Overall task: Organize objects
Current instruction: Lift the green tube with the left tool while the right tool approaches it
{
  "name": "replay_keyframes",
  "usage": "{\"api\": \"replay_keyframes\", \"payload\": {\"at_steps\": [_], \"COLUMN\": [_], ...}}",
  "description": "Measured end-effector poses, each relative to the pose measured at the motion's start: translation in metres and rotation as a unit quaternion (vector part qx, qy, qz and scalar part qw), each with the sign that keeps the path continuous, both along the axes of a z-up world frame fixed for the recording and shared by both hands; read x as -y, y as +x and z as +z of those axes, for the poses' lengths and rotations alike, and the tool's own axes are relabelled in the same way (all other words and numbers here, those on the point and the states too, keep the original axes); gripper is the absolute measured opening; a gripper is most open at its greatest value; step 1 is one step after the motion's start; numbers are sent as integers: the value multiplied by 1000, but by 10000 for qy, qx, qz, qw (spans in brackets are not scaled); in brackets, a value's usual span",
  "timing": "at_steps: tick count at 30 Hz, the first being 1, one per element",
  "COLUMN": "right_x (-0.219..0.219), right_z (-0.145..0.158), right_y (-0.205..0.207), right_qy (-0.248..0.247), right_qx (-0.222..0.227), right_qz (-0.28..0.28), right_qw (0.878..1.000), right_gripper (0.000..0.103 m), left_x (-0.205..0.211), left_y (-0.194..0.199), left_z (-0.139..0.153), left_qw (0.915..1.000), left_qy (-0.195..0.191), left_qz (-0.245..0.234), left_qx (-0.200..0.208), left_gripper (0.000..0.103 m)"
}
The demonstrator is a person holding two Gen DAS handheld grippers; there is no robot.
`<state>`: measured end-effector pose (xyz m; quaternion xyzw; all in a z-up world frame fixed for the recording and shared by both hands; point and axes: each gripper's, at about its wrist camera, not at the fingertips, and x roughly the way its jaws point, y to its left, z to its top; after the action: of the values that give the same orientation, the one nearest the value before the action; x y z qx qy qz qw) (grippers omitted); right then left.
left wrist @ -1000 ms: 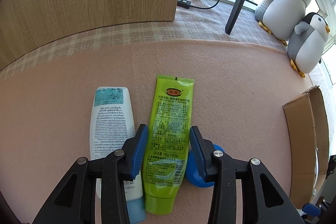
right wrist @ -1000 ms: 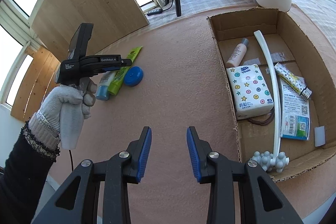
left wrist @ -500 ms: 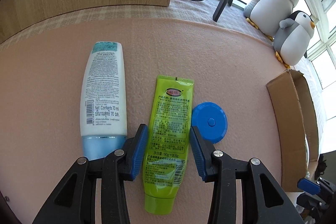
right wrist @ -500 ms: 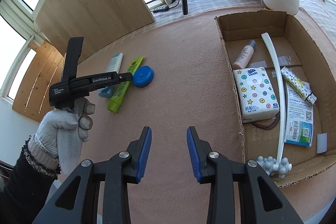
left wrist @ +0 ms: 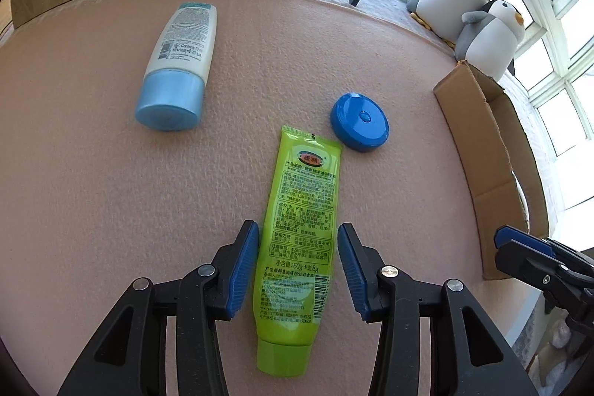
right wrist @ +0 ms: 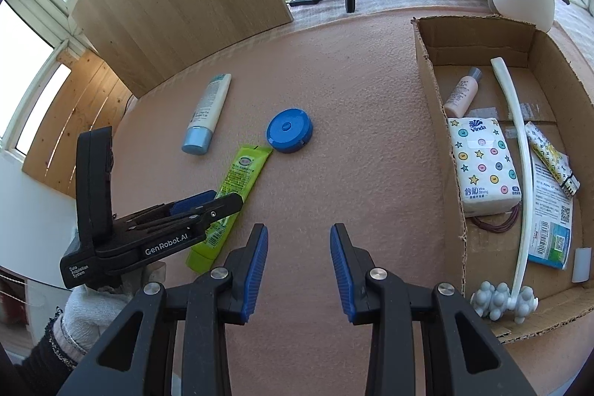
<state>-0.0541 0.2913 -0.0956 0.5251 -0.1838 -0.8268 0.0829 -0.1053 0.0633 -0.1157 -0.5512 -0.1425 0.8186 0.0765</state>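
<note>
Since the earlier frame the left tool has drawn back along the green tube, so the tube's cap end now lies under it and the white tube with the blue cap and the round blue case sit well ahead of it. Its jaws are opening, straddling the tube's lower half with a gap showing on each side — nothing is gripped yet. The right tool hangs partly open over bare desk, holding nothing. As for progress, the cardboard box on the right already holds several things: a pink bottle, a tissue pack, a long white massager and some packets. 3 items are left on the pink desk — the 2 tubes and the blue case, the case lying just beside the green tube's crimped end. Picking up the green tube looks like the step in hand. The way to the box is open desk with nothing in between; the box's near wall stands upright and would have to be cleared from above. The desk's near-left edge lies close to the person's gloved hand.
</note>
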Motion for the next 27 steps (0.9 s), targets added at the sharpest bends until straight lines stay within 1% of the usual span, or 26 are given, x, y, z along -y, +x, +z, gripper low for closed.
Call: {"api": "replay_keyframes", "payload": {"at_steps": [2,4,8,12,16,19,21,24,27], "right_x": [3,6,10,12,18,25,30,38,45], "right_z": [-1,-3,-8,-15,-21,-26,-30,-37,-46], "right_y": [-1,-1,-2,-6,-11,-17,-22,-31,-39], "right_qy": [8,-2,-16,-70,-93,-98,-131,-177,-346], "right_qx": [22,50,114,223,316,377,437,563,707], "right_qz": [46,83,129,139,228,326,405,508,592], "right_qw": [10000,10000,9999,9996,9992,9987,9981,9970,9951], "right_gripper": [32,32,34,34,34,34,34,34,34], "left_x": [8,15,24,19,-3,-16,-16,-13,-10], "left_y": [9,18,35,42,44,44,43,40,34], "left_z": [5,8,5,1,-4,-3,-5,-3,-4], "left_qw": [9998,9997,9993,9979,9963,9976,9971,9976,9970], "left_qy": [141,180,374,642,807,599,678,592,640], "left_qz": [93,116,53,-1,-274,-330,-324,-338,-409], "left_qx": [-65,-108,16,77,143,78,109,82,125], "left_gripper": [48,48,47,46,47,47,48,48,48]}}
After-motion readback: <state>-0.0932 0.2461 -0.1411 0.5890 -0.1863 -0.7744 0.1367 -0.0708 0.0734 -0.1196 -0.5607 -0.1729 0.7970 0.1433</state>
